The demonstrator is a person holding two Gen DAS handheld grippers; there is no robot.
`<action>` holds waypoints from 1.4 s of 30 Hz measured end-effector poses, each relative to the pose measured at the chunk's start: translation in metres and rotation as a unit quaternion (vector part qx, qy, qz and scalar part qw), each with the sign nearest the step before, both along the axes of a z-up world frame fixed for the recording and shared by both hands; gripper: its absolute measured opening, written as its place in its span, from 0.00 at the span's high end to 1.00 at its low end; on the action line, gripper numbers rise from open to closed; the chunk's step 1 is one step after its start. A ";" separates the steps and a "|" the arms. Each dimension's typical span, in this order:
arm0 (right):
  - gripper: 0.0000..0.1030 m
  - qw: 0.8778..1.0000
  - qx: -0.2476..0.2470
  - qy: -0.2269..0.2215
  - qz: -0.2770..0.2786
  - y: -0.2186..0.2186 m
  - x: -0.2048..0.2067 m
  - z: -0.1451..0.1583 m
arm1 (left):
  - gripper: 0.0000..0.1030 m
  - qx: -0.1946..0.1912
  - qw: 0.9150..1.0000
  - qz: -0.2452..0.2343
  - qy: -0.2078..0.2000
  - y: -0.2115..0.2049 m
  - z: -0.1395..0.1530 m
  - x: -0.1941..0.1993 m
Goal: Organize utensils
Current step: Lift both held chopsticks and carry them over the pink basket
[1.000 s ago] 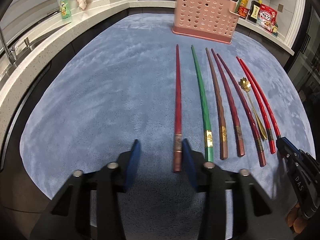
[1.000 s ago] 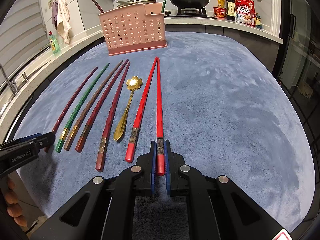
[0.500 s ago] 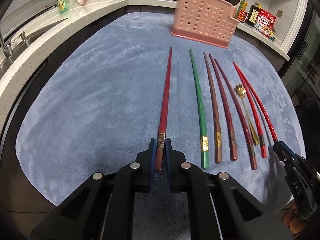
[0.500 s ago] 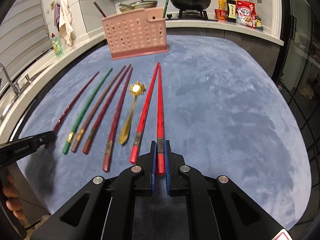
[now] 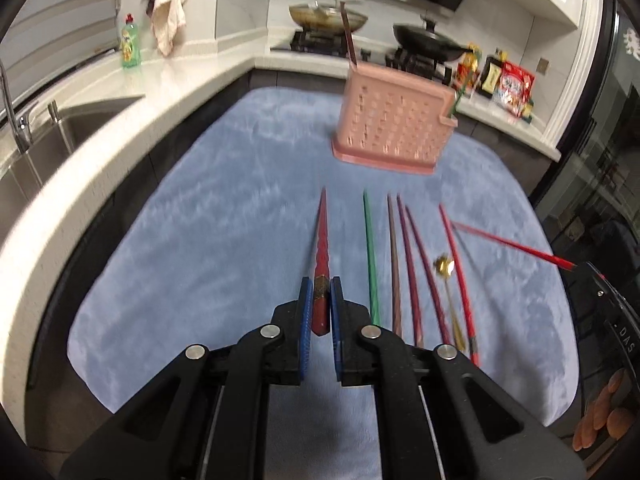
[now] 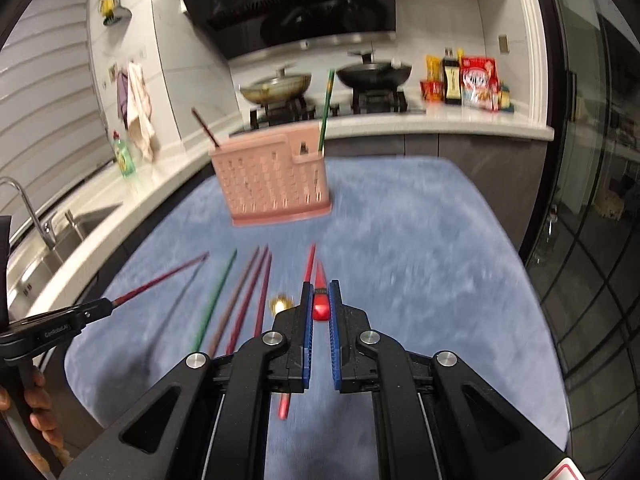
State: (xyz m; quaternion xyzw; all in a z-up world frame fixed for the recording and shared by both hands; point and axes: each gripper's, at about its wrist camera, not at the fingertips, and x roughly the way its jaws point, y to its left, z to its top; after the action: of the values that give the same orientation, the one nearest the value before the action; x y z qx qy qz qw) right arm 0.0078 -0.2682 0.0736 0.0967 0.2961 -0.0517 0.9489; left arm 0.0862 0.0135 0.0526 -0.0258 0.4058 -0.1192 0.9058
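The left gripper (image 5: 318, 302) is clamping the thick end of a dark red chopstick (image 5: 321, 248), jaws closed tight on its gold-banded handle, and the right gripper (image 6: 320, 300) is pinching a bright red chopstick (image 6: 320, 307) the same way. Both sticks are hanging clear of the blue mat (image 5: 224, 240) covering the bench, tips pointing ahead toward the pink perforated utensil holder (image 5: 394, 128) standing at the mat's far end. A dark chopstick and a green one are already standing in that holder. The green chopstick (image 5: 371, 264), three brownish and purplish ones, the gold flower spoon (image 5: 445, 266) and another red chopstick (image 5: 456, 268) are lying in a row on the mat between the grippers.

To do this carry well, each wrist should be tipping its stick tip-down before reaching the holder, since a long stick held at one end can swing. Entering from above the rim, well apart from each other, would avoid the two sticks crossing or nudging the light holder over.
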 end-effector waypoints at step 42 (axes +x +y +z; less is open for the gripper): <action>0.93 0.976 0.058 -0.207 0.034 -0.038 0.222 0.188 | 0.93 -0.069 0.973 -0.017 -0.219 -0.075 0.229 0.201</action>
State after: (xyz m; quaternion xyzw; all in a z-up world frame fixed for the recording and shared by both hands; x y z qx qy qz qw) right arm 0.2296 -0.3058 0.2614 0.1503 0.0988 0.0187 0.9835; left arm 0.2867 -0.0618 0.2812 -0.0545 0.1885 -0.1655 0.9665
